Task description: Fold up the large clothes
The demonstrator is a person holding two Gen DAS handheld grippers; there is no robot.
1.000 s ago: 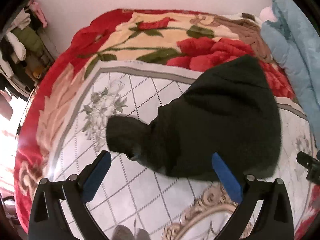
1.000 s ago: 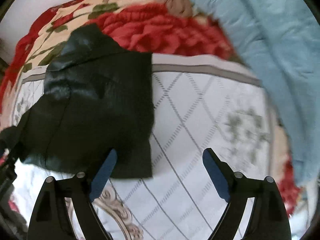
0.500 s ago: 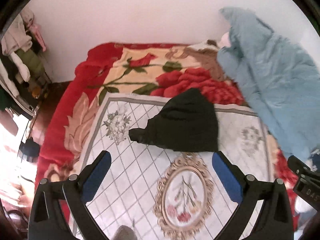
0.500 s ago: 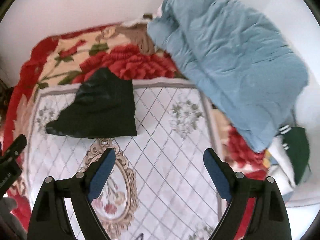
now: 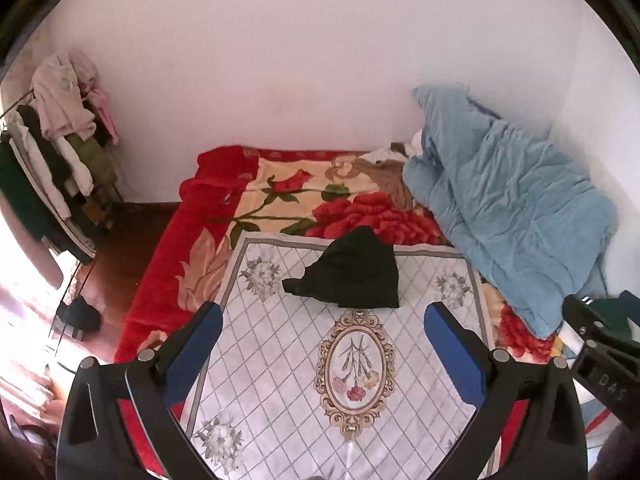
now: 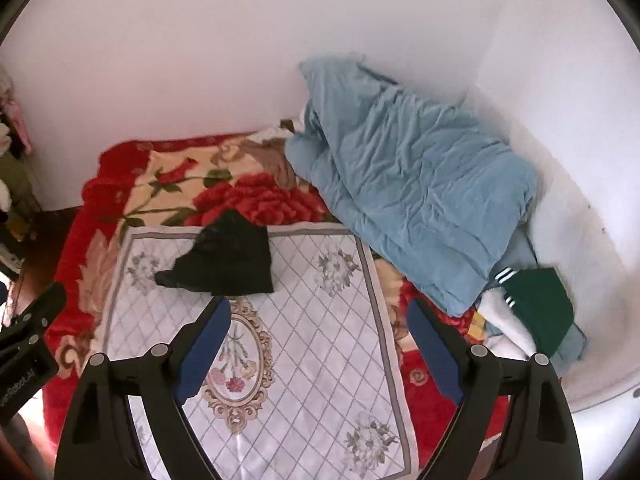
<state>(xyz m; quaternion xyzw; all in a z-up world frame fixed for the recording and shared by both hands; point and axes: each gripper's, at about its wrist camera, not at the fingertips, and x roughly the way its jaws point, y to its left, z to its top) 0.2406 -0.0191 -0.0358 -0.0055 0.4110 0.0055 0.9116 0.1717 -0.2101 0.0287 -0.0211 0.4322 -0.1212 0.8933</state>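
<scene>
Pulled far back and up since a second ago: then close over the black garment, now high above the bed with a wide stretch of white wall in sight. Folded black garment lying flat at the far end of the white quilted mat, its far tip reaching onto the red floral blanket, same shape and spot as before. Left gripper spread wide, nothing between the blue pads, hanging above the near half of the mat with the oval medallion framed between its fingers. Right gripper likewise wide apart and empty, above the mat's near half, width unchanged over the last second. Newly visible beside the mat: rumpled blue duvet on its right, reaching up the wall; green and white clothing just past the duvet's near end; clothes rack well off to the mat's left, across the brown floor.
</scene>
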